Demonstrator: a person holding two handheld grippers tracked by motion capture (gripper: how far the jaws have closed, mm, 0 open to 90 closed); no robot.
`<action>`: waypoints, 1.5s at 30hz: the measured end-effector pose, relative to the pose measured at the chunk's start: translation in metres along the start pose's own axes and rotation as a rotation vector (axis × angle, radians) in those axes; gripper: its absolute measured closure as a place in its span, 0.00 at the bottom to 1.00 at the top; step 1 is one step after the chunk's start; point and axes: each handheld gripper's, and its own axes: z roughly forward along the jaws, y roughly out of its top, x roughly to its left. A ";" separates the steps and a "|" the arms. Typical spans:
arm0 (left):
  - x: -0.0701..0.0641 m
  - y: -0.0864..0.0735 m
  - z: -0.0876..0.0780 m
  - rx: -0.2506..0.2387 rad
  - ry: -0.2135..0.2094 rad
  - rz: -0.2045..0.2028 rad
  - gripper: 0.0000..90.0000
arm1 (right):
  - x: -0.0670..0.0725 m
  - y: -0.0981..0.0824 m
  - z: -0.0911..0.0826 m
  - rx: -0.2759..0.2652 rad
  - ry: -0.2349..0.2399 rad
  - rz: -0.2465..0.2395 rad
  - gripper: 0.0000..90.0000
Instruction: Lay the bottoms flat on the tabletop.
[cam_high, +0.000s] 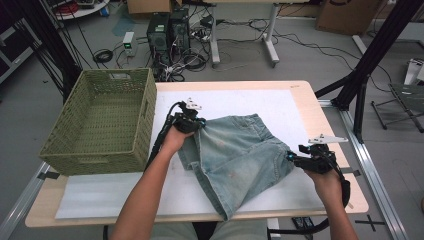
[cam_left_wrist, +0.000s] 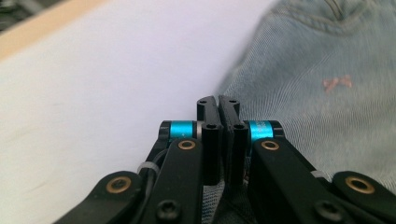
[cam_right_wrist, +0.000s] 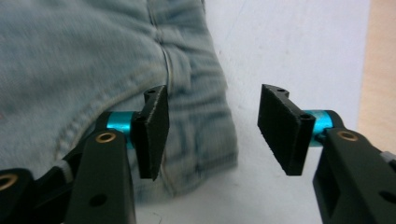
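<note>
In the high view, pale denim shorts (cam_high: 240, 155) lie rumpled on the white mat (cam_high: 115, 192) of the tabletop (cam_high: 305, 95), right of a green woven basket (cam_high: 102, 122) with nothing inside; the left hand-held gripper (cam_high: 199, 123) sits at the shorts' upper left corner and the right hand-held gripper (cam_high: 291, 157) at their right edge; judging by this, the folding or packing has barely begun, and the shorts are not yet in the basket. In the left gripper view, the left hand-held gripper (cam_left_wrist: 218, 105) has its jaws pressed together, with denim bunched beneath them, so it appears clamped on the shorts (cam_left_wrist: 317, 93). In the right gripper view, the right hand-held gripper (cam_right_wrist: 212, 114) stands apart, the shorts' (cam_right_wrist: 93, 65) hem beside one jaw, nothing gripped.
</note>
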 end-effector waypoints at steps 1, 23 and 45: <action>0.003 -0.001 -0.002 -0.001 0.020 -0.009 0.97 | 0.000 -0.001 0.003 0.014 0.002 -0.003 0.48; 0.003 -0.039 -0.040 -0.110 0.031 -0.109 0.97 | -0.003 0.060 0.055 0.213 -0.128 -0.135 0.80; -0.015 -0.063 -0.065 -0.229 -0.119 -0.145 0.57 | -0.013 0.082 0.043 -0.062 -0.177 0.025 0.63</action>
